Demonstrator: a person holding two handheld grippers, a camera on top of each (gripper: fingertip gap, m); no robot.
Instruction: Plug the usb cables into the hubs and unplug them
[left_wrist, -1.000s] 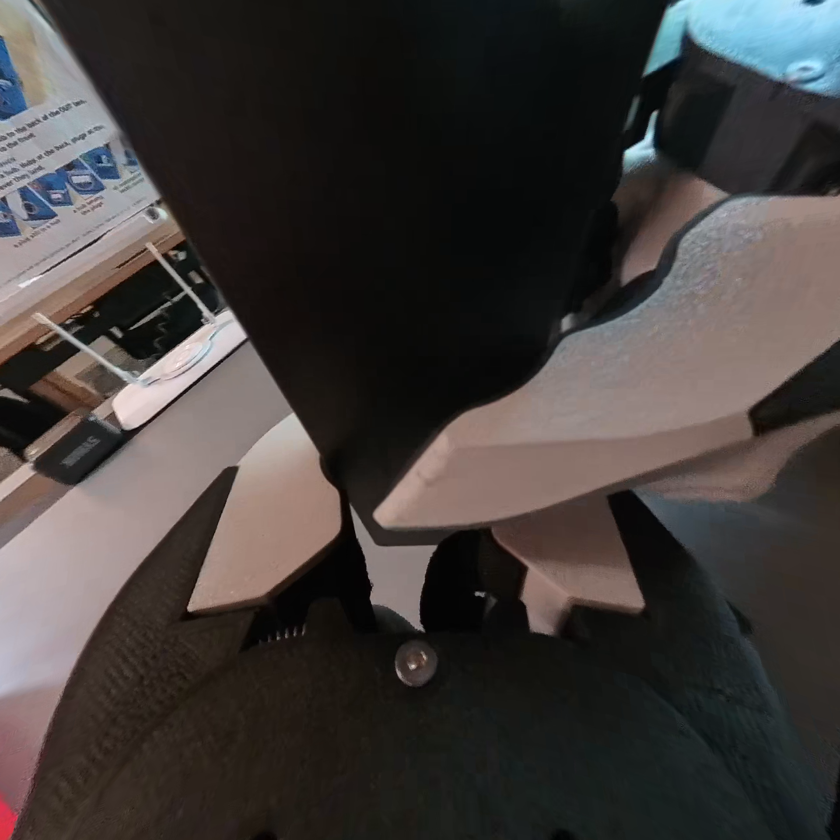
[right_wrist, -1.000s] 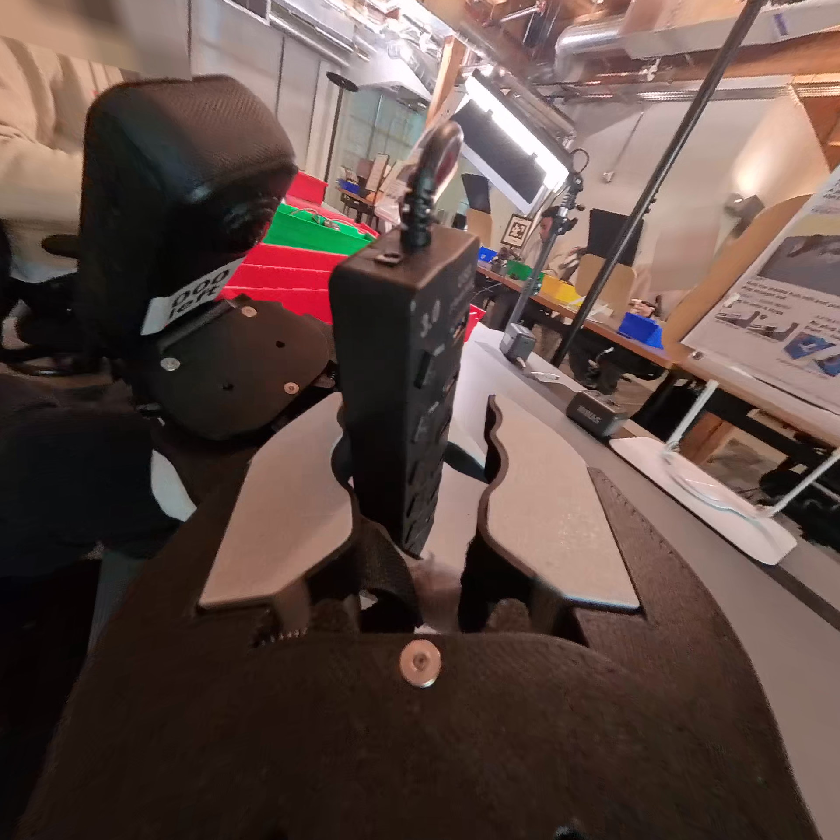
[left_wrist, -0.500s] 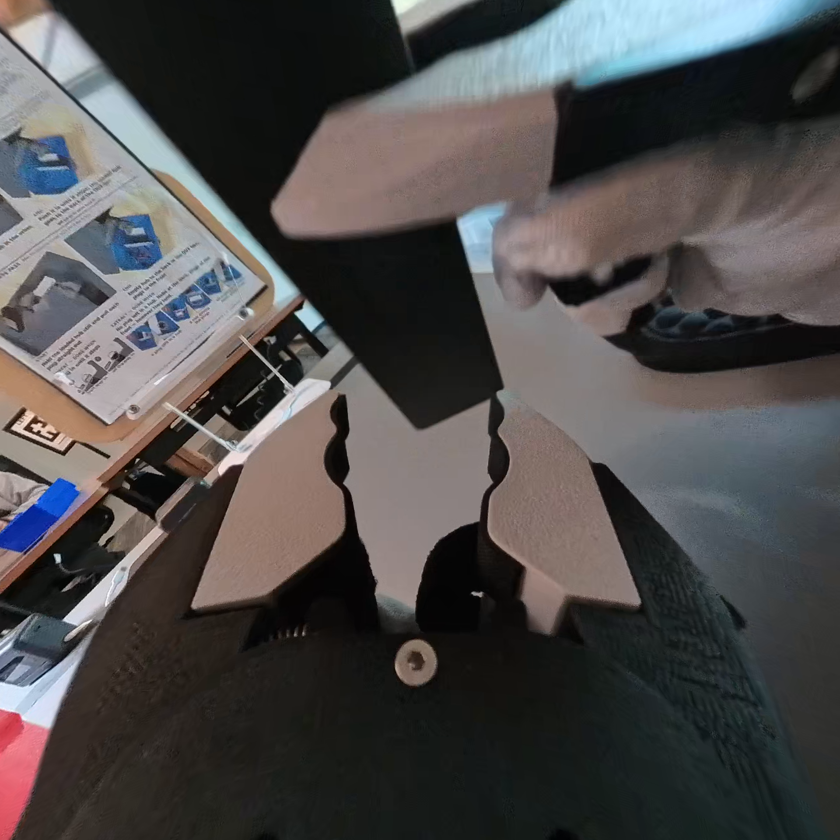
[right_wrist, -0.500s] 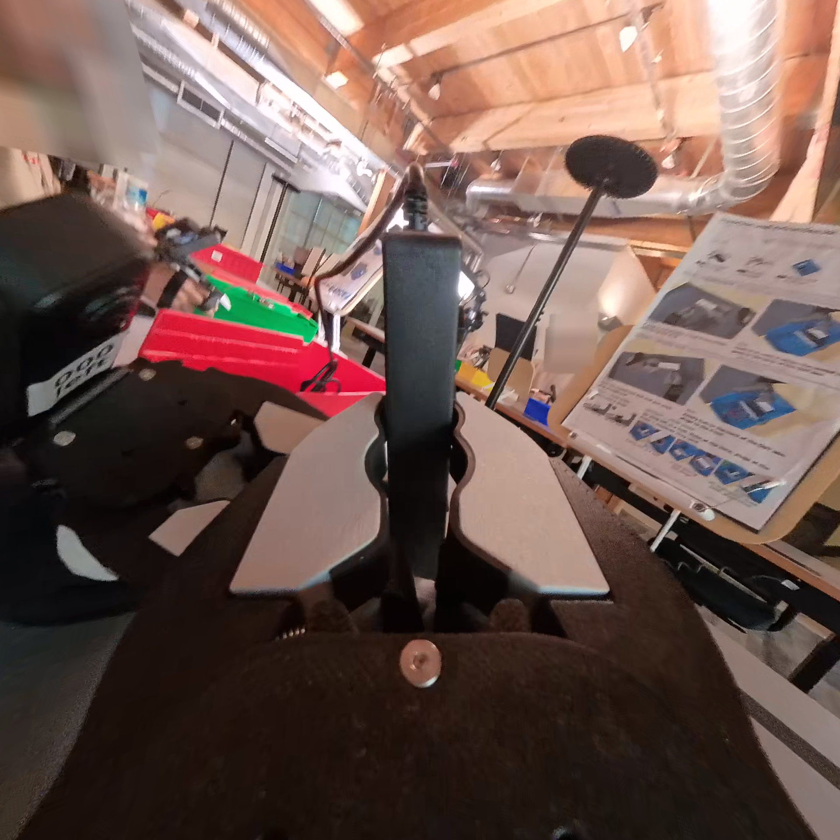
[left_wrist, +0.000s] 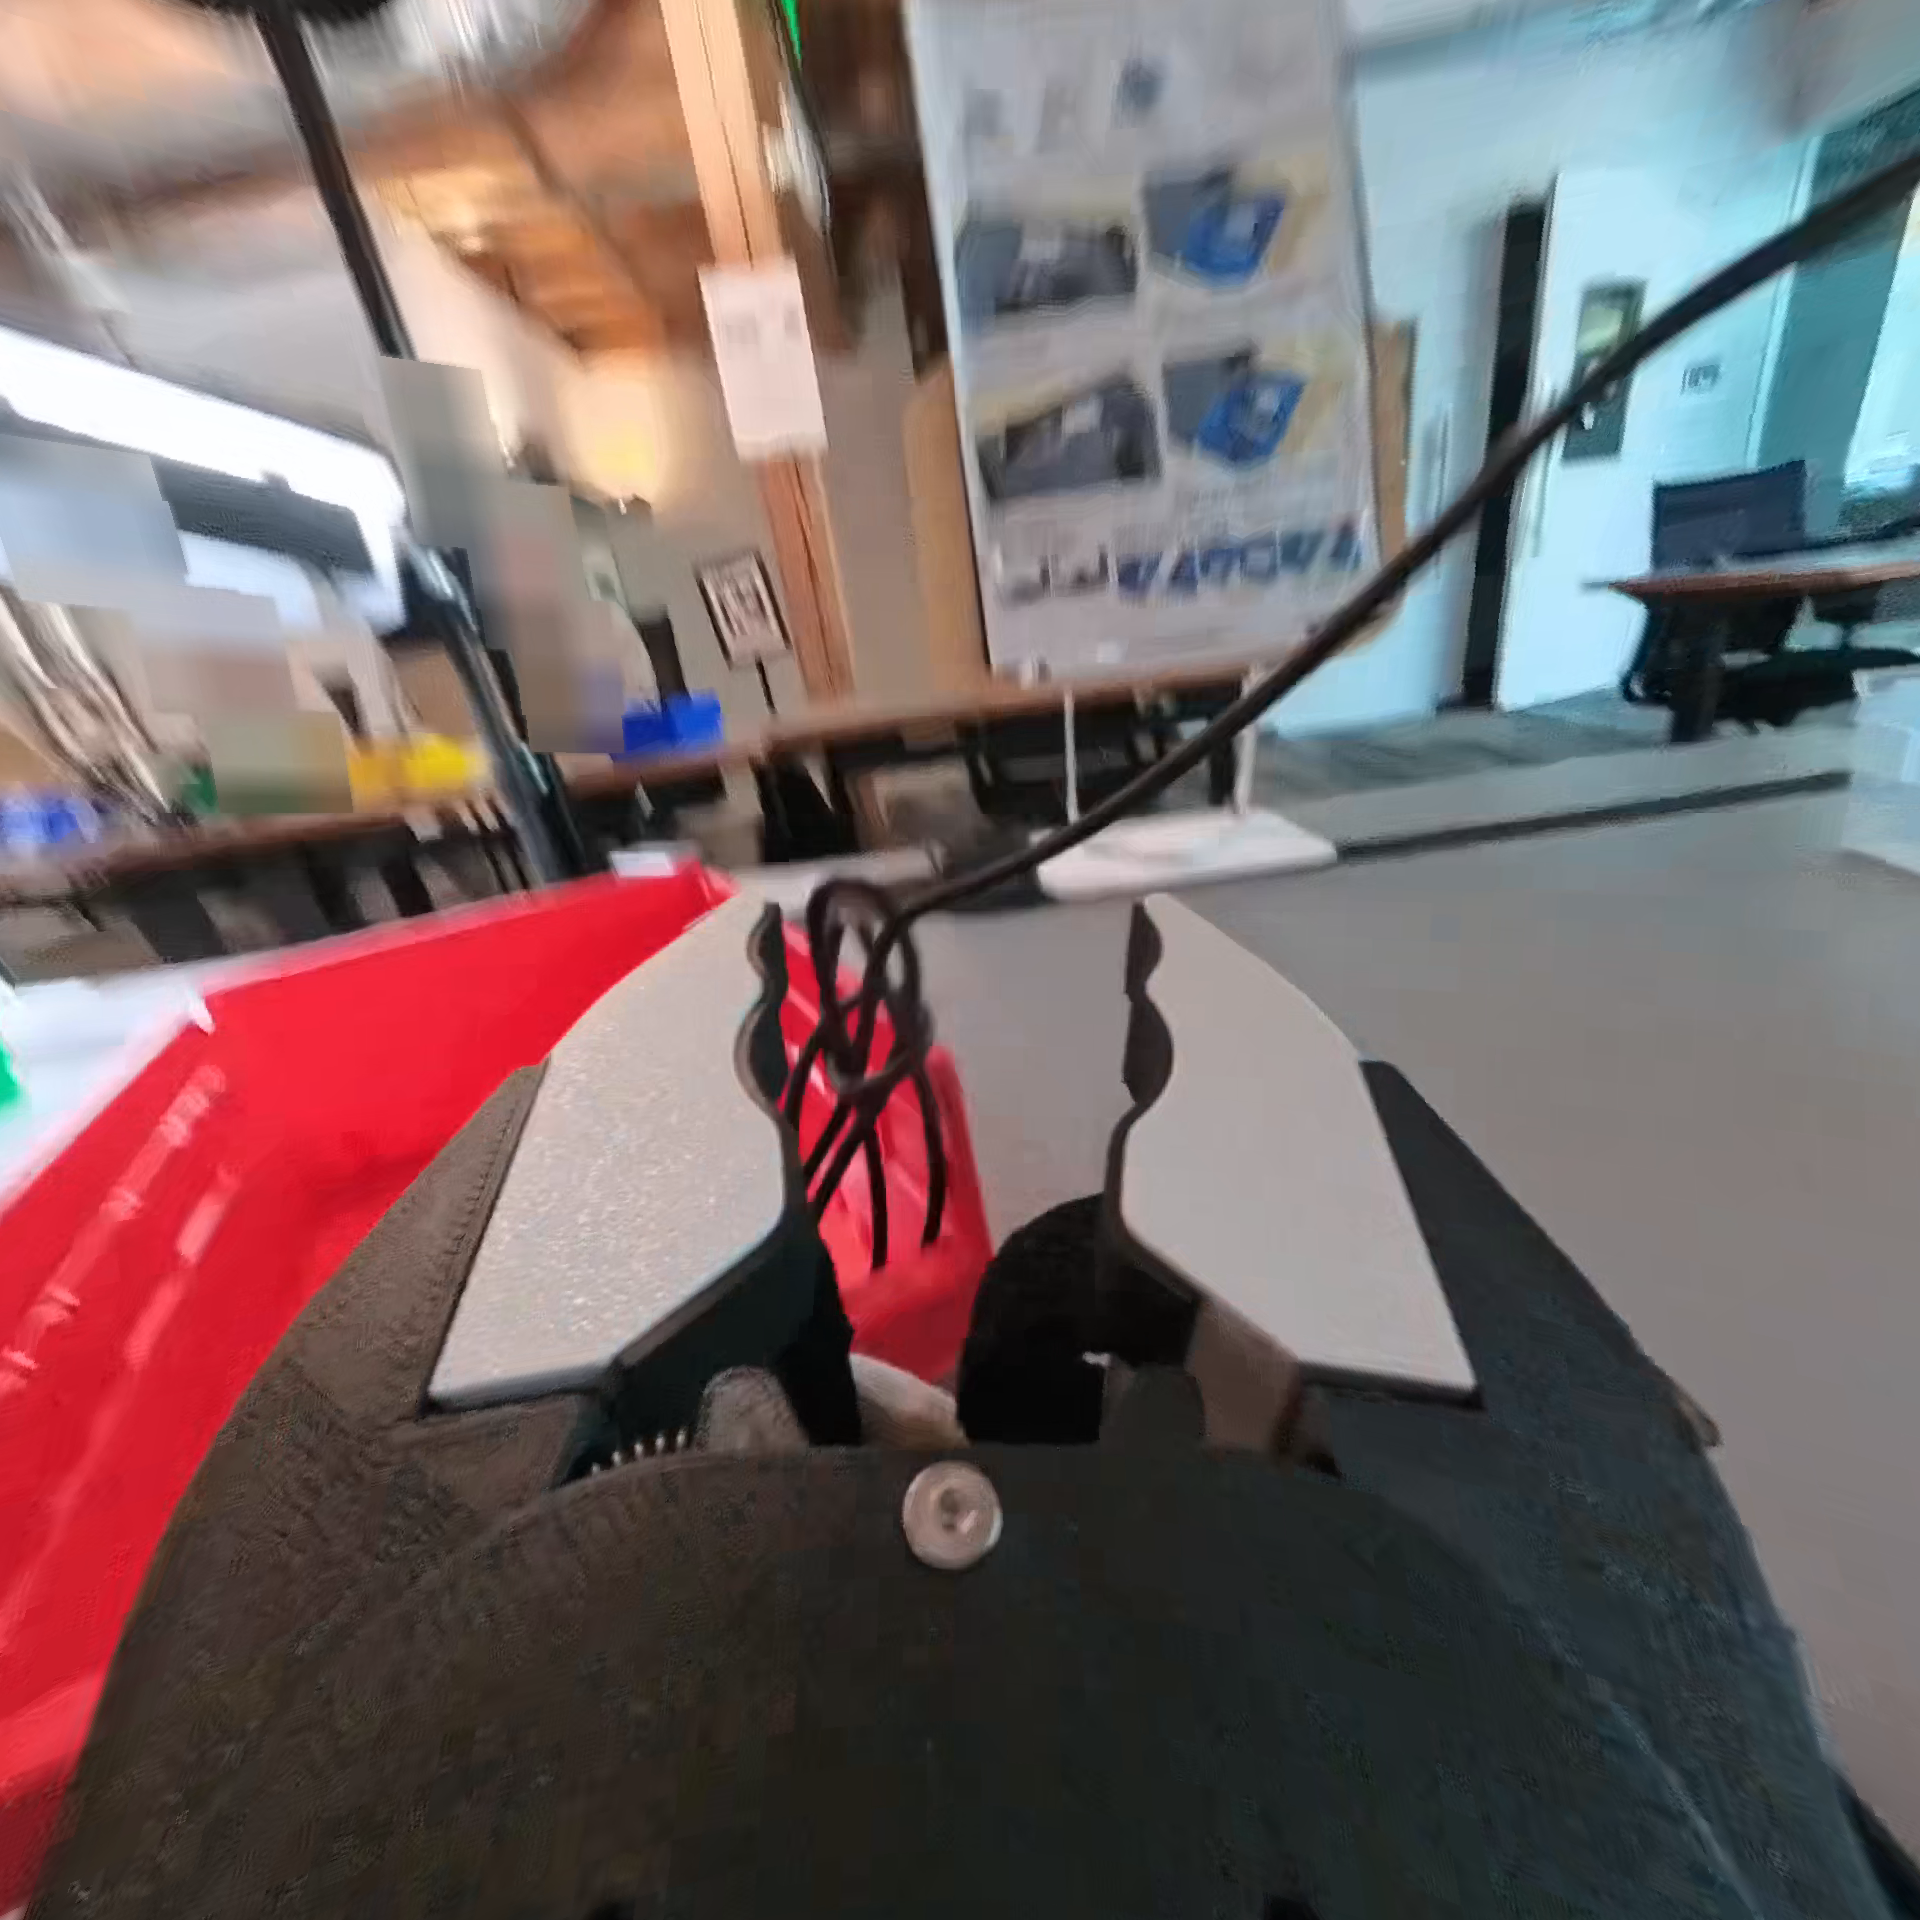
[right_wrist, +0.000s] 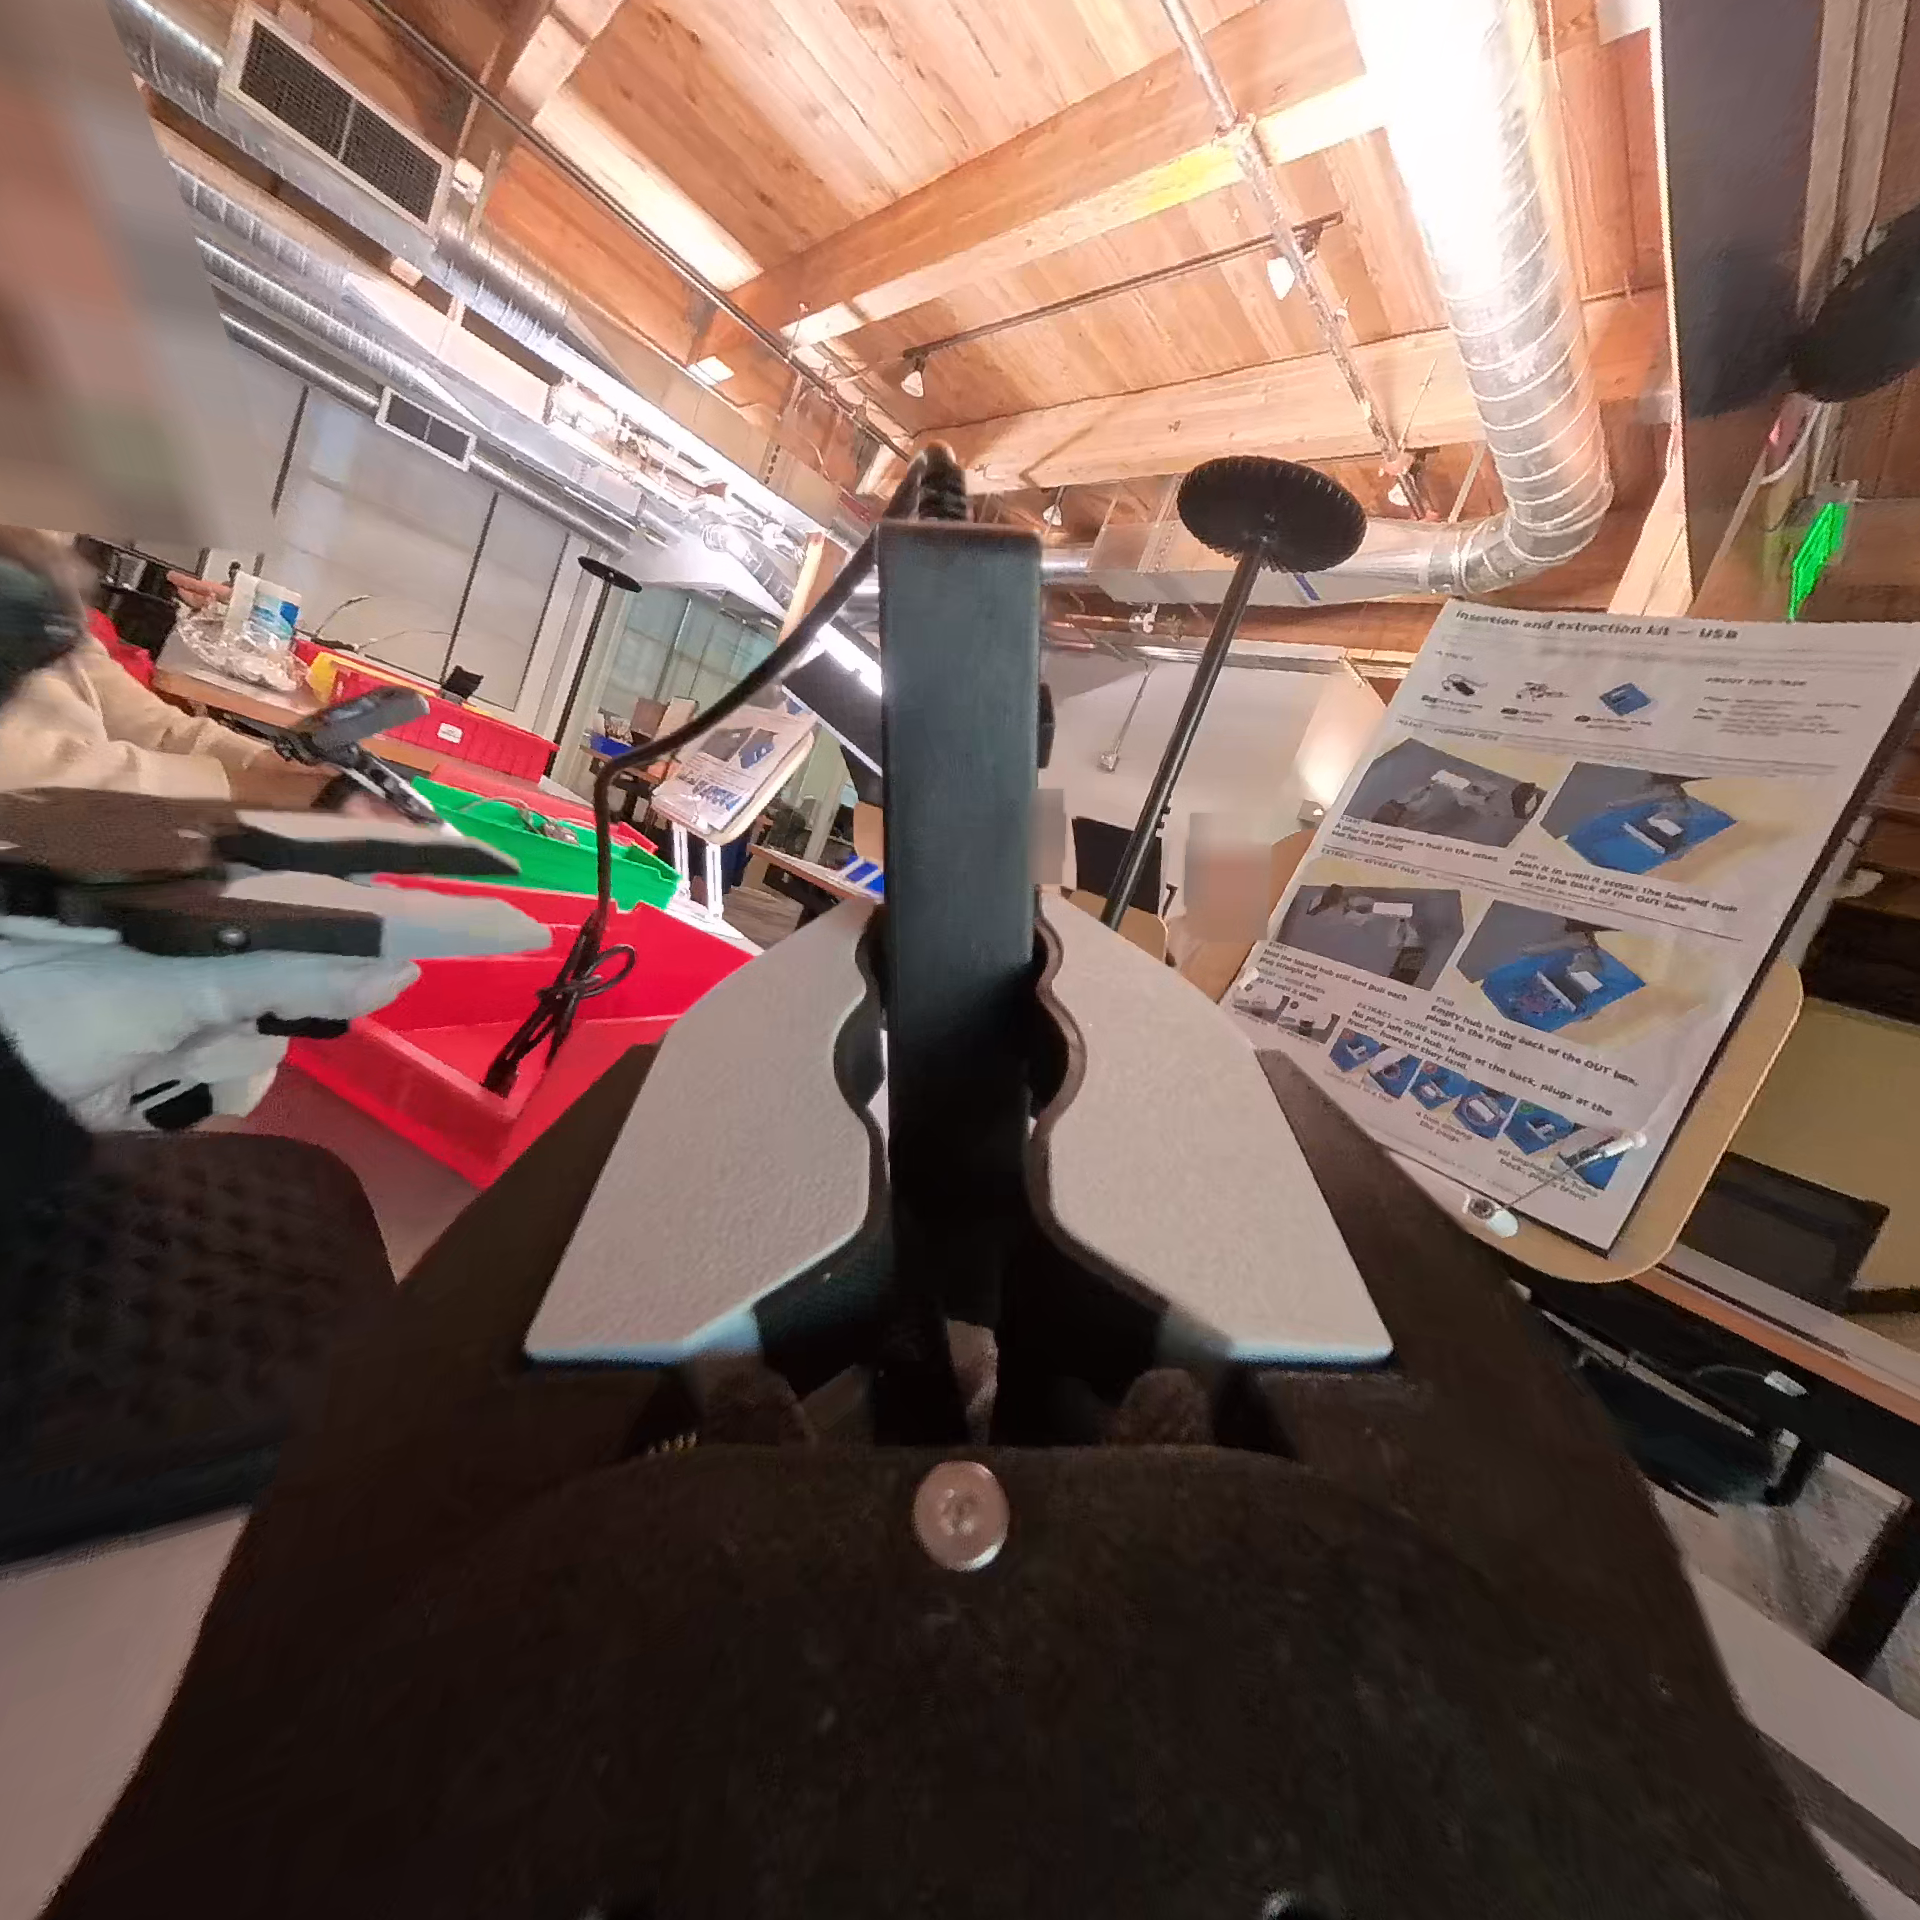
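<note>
My right gripper (right_wrist: 956, 914) is shut on a black USB hub (right_wrist: 956, 748) and holds it upright above the table. The hub's black cable (right_wrist: 727, 717) leaves its top and drops left to a tied bundle (right_wrist: 566, 997) that hangs at the red bin (right_wrist: 436, 1081). My left gripper (left_wrist: 945, 935) is open and empty. The cable bundle (left_wrist: 862, 1049) sits just ahead between its fingers, over the red bin (left_wrist: 312, 1122), and I cannot tell if they touch. The cable (left_wrist: 1351, 613) runs tight up to the right. The left gripper also shows in the right wrist view (right_wrist: 520, 899).
A green bin (right_wrist: 540, 842) stands behind the red one. An instruction board (right_wrist: 1538, 935) on a white stand (left_wrist: 1184, 842) is at the table's far right. A black lamp pole (right_wrist: 1195, 748) rises behind the hub. The grey table (left_wrist: 1558, 1091) lies to the right.
My left gripper has swung away from the hub to face the red bin and the cable bundle. My right gripper has shut on the hub and tipped it upward.
</note>
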